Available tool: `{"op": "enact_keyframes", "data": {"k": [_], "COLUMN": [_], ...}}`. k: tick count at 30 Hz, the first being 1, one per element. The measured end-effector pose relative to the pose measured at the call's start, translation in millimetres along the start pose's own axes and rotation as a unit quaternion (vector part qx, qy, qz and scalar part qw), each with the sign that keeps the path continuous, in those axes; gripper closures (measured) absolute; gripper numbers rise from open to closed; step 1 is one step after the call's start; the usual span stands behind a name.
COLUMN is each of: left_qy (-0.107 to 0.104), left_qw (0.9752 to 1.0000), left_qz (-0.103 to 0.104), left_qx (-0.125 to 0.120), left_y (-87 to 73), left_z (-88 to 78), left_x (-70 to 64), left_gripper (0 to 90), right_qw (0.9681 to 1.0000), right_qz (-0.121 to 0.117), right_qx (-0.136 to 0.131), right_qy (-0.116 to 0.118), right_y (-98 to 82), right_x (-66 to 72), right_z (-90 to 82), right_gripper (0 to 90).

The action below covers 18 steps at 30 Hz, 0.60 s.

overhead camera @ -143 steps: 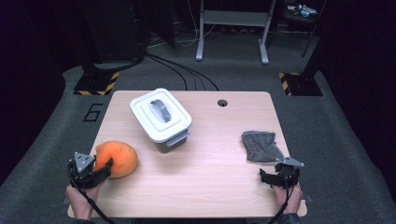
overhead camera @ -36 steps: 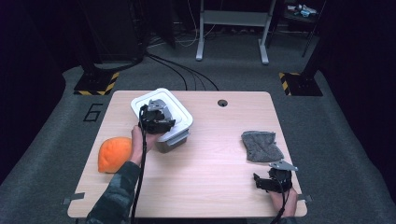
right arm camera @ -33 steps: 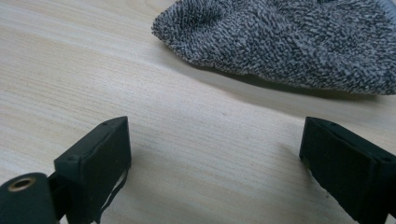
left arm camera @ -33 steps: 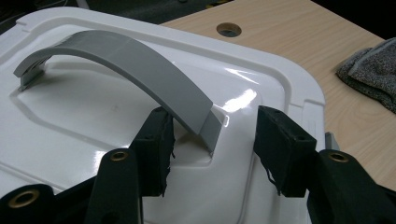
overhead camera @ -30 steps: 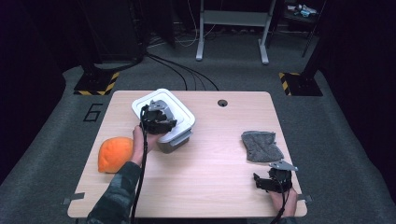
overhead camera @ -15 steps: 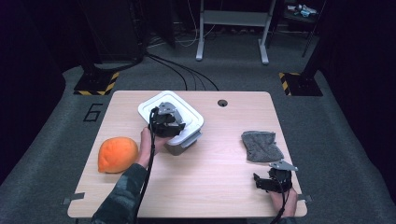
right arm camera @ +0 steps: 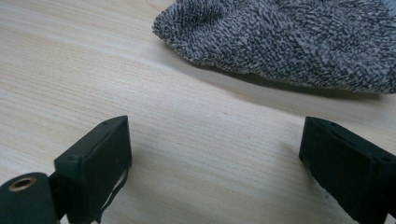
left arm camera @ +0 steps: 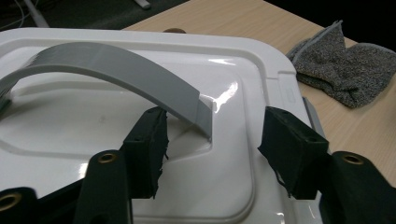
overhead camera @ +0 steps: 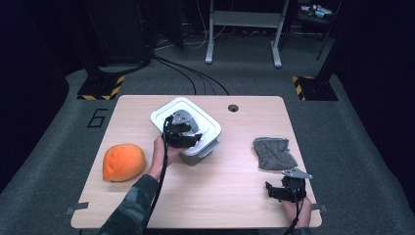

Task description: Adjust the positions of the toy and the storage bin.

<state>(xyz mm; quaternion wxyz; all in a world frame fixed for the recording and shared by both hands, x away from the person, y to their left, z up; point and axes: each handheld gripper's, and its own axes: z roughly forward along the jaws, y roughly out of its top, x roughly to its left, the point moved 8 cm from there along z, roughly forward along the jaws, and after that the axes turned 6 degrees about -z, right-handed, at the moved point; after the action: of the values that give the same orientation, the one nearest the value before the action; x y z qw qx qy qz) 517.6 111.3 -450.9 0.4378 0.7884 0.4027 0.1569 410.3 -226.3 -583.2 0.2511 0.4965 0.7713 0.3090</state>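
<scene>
The box (overhead camera: pixel 188 131) is seen at the centre of the high view, on the table (overhead camera: pixel 235 186). The left gripper (left arm camera: pixel 212 151) is held over its lid, jaws just opened, the handle (left arm camera: pixel 116 70) unpinched. The right gripper (right arm camera: pixel 215 158) is spread wide at lower right, beside the cloth (right arm camera: pixel 289 42).

Camouflage sleeve (overhead camera: pixel 131 211); black-jawed grippers, brass-ringed screw holes

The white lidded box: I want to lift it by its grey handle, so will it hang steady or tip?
The white lidded box looks like rigid plastic, so it should keep its shape. Its grey handle arches across the lid's middle, so it probably hangs fairly level. The glossy lid looks slippery, and its contents can't be judged.
</scene>
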Motion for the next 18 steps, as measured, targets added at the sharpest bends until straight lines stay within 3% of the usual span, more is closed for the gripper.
{"op": "enact_keyframes", "data": {"k": [7, 15, 18], "left_qy": [0.003, 0.008, 0.009], "left_qw": [0.9998, 0.9997, 0.9998], "left_qz": [-0.014, -0.009, 0.000], "left_qx": [-0.012, -0.023, -0.020], "left_y": [-2.5, -13.7, -22.2], "left_z": [-19.5, -50.4, -58.6], "left_x": [2.0, -1.1, -4.2], "left_gripper": [25.8, 15.7, 14.6], "right_qw": [1.0000, 0.9999, 0.9997], "right_qz": [0.000, 0.004, -0.007], "right_qx": [0.002, -0.007, -0.010], "right_qy": [0.007, 0.013, 0.021], "right_y": [0.1, 7.7, 16.8], "right_x": [0.0, 4.4, 9.6], "right_z": [-1.5, -10.8, -14.3], "right_gripper": [8.1, 6.8, 6.1]}}
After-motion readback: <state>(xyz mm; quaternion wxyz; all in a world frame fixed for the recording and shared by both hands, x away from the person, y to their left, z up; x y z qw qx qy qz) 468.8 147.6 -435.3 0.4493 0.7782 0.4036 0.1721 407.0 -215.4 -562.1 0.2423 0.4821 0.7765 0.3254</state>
